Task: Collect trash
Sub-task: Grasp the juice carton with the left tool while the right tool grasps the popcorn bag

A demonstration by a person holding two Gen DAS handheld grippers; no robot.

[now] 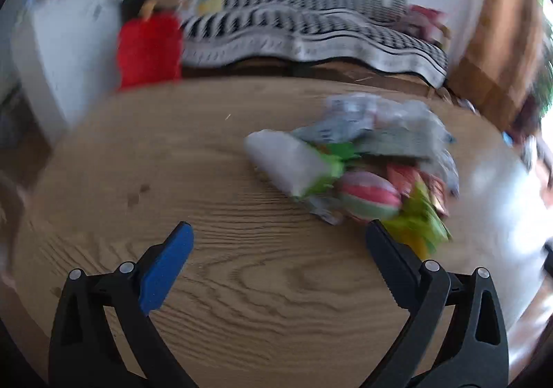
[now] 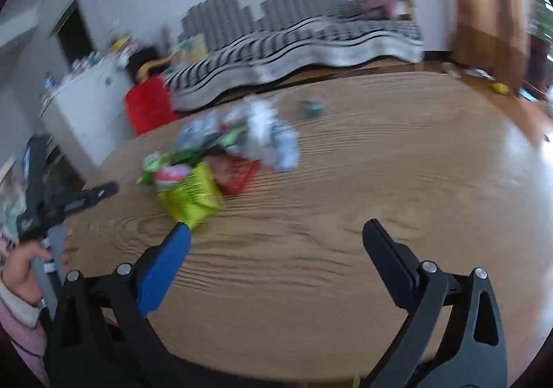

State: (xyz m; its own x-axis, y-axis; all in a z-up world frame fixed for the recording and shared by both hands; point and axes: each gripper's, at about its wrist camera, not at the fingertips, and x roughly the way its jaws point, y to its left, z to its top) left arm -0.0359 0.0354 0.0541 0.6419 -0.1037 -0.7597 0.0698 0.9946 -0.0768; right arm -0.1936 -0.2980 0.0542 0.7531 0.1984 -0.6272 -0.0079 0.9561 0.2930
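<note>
Trash pile [image 1: 363, 173] sits on wooden table [image 1: 207, 249], motion blur on both views. Left wrist view: pile at about 1 o'clock from left gripper [image 1: 280, 229], jaws wide, nothing held; the black right-hand fingertip sits just beside the pile's green wrapper [image 1: 421, 222], contact unclear. White cup-like piece [image 1: 283, 159] on pile's 9 o'clock side, striped pink-green ball-shaped item [image 1: 369, 194] at its near edge, crumpled grey-white wrappers [image 1: 380, 125] at 12 o'clock of pile.

Right wrist view: right gripper [image 2: 276, 229] jaws wide, empty; same pile [image 2: 221, 153] at about 11 o'clock, yellow-green packet [image 2: 190, 197] just beside the blue finger [image 2: 166, 263]. Small bluish scrap [image 2: 312, 108] apart from pile, at 12 o'clock. Person's left hand [image 2: 24, 270] with the other gripper at 9 o'clock edge. Red bag [image 2: 148, 108] and striped sofa cover [image 2: 293, 42] beyond table.
</note>
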